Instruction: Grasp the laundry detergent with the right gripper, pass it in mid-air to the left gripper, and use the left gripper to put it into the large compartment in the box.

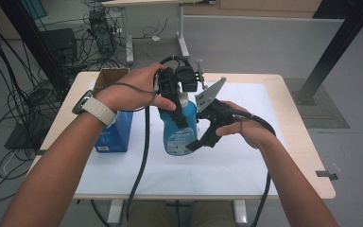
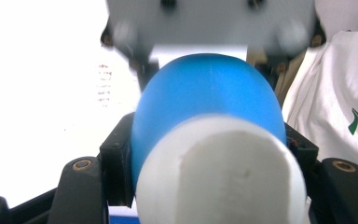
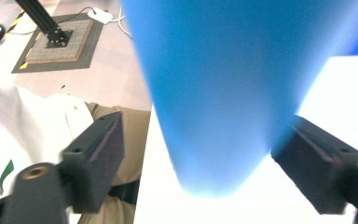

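Blue bottle (image 1: 179, 130) with white cap (image 2: 221, 175), upright on the white tabletop

Blue bottle (image 3: 223, 93) fills centre frame, blurred, between the tongs (image 3: 209, 154). Left jaw stands clear of it; right jaw at its edge. White table (image 3: 335, 93) right, floor upper left.

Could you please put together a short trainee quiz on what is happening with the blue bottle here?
1. True or false: the left gripper is clamped on the blue bottle.
2. What stands to the left of the bottle in the high view? A) blue carton B) red mug C) metal bowl
3. Fill in: the bottle's cap is ____ in colour.

Key:
1. True; both jaws press its sides in the left gripper view.
2. A, the blue carton.
3. White; see the cap.
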Tool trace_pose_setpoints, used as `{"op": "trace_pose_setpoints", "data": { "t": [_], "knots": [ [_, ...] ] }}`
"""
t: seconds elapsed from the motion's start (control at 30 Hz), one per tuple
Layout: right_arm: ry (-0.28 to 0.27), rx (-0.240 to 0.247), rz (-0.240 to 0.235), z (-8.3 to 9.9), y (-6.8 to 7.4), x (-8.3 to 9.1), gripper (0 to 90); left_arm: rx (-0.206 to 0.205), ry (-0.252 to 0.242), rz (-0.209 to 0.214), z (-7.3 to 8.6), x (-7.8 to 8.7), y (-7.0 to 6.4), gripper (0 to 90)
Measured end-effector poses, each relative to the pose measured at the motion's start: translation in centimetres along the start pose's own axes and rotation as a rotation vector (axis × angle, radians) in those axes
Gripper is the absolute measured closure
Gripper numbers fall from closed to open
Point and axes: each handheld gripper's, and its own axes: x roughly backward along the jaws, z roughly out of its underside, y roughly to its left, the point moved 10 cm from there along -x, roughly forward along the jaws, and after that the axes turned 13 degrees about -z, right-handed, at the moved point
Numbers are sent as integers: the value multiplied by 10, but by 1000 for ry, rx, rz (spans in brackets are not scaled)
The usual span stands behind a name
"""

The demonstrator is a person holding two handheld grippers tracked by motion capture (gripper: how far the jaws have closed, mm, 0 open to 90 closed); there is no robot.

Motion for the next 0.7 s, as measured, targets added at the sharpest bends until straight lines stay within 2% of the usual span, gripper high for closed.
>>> {"op": "trace_pose_setpoints", "data": {
  "t": [0.03,0.13,0.37,0.47,0.6,0.7],
  "knots": [
    [-8,-16,-13,4,3,5,148,3,1,-1,0,0,1,377],
    [-9,-28,-10,12,8,16,131,16,16,-10,2,-1,3,376],
    [-23,-61,43,22,13,47,89,26,45,-18,6,-1,7,376],
    [4,-76,65,29,14,59,89,43,57,-30,9,0,11,376],
    [78,-111,117,41,11,73,89,58,72,-52,12,2,14,376],
    [137,-142,159,52,7,83,78,85,90,-68,15,4,19,376]
  ]
}}
